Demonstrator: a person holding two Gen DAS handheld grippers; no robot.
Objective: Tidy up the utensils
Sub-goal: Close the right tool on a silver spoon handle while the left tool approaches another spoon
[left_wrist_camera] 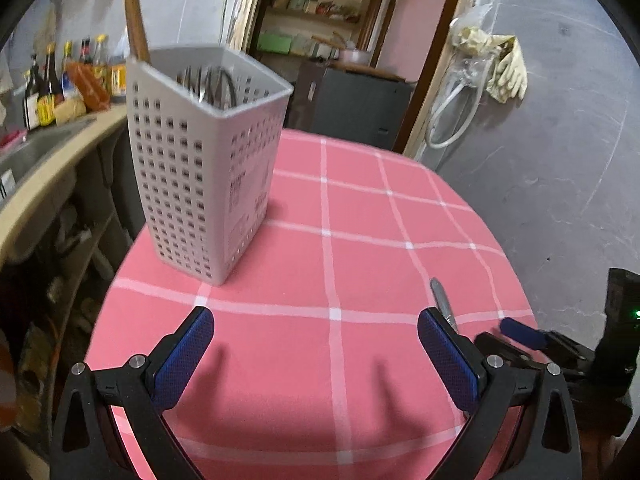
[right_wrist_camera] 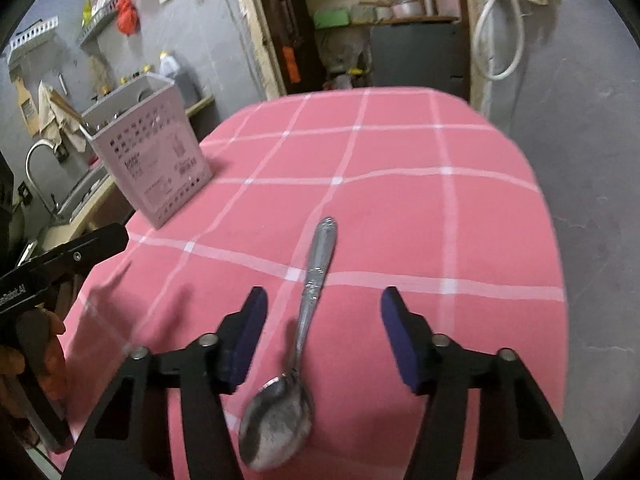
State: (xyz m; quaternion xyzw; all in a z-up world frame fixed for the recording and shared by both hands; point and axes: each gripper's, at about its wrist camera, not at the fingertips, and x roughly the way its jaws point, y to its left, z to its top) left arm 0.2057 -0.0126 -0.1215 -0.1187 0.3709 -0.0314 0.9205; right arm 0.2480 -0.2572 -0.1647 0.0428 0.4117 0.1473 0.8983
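Your right tool (right_wrist_camera: pixel 322 332) hangs low over the near part of the counter (right_wrist_camera: pixel 460 208), which is covered in a pink cloth with white check lines. Its jaws stand apart, and a metal spoon (right_wrist_camera: pixel 308 304) lies flat on the cloth between them. The handle runs up through the gap towards the far side and the bowl sits nearest you, under the tool. Neither blue pad touches the spoon; there is cloth visible on both sides of the handle.

Your left tool (left_wrist_camera: pixel 316 356) is spread wide with nothing between its pads (left_wrist_camera: pixel 188 356), only bare cloth. It sits to the left of the right tool, over the near left part of the counter.

The grey perforated utensil holder (left_wrist_camera: pixel 200 168) stands upright at the far left of the counter, well apart from the spoon. Several metal utensils (left_wrist_camera: pixel 208 84) already stand inside it, and a wooden handle (left_wrist_camera: pixel 134 20) rises above its rim at the far left corner.

Beyond the counter's left edge, a row of bottles (left_wrist_camera: pixel 60 80) stands beside a sink.
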